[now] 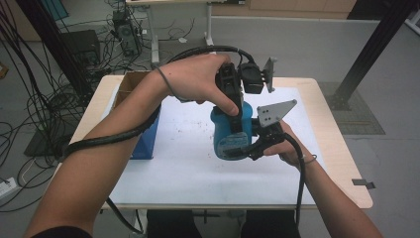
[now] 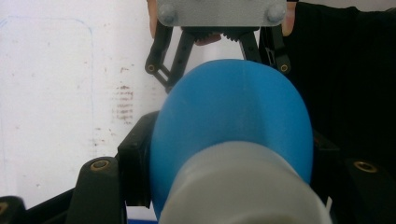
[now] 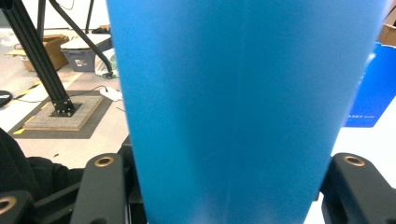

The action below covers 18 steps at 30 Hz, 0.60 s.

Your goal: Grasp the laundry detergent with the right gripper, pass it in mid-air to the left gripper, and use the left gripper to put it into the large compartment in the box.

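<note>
A blue bottle (image 1: 225, 139) stands upright on the white sheet in the middle of the table. My left gripper (image 1: 232, 113) comes down from above and is shut on the bottle's pale cap (image 2: 243, 186), with the blue shoulder (image 2: 233, 112) just below it. My right gripper (image 1: 246, 145) reaches in from the right side and is shut on the bottle's body (image 3: 243, 107), one black jaw on each flank. In the left gripper view, the right gripper (image 2: 219, 58) and its grey plate sit beyond the bottle.
A blue box (image 1: 146, 138) stands at the table's left side, with an open cardboard box (image 1: 130, 83) behind it. The white sheet (image 1: 188, 168) covers most of the wooden table (image 1: 346, 163). A black frame post (image 1: 369, 52) stands far right; cables cover the floor at left.
</note>
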Available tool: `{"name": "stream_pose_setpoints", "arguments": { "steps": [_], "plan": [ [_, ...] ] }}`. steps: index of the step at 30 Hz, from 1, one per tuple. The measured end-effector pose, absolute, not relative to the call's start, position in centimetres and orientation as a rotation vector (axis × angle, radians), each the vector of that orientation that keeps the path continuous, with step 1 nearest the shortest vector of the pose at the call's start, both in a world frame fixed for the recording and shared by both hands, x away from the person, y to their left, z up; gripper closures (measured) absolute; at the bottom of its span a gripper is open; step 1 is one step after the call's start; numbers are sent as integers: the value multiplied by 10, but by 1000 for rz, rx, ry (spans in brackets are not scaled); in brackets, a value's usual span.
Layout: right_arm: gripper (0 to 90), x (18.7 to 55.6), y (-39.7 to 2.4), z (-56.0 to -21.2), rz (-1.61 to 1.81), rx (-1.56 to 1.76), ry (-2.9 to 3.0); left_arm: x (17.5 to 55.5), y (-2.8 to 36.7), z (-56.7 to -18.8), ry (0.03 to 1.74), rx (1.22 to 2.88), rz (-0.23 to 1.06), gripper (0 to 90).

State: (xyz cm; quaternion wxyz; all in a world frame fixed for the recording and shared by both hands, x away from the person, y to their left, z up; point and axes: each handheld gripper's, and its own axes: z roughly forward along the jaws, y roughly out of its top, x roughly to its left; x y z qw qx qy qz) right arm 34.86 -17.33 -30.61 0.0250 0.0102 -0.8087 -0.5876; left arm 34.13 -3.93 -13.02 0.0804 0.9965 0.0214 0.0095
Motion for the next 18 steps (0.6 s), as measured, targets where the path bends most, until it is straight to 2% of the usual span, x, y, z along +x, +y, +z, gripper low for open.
{"name": "stream_pose_setpoints", "arguments": {
  "steps": [18],
  "plan": [
    [398, 349, -174, -307, -1824, 30, -2497, 341, -40, -131, 65, 2981, 38, 370]
  ]
}}
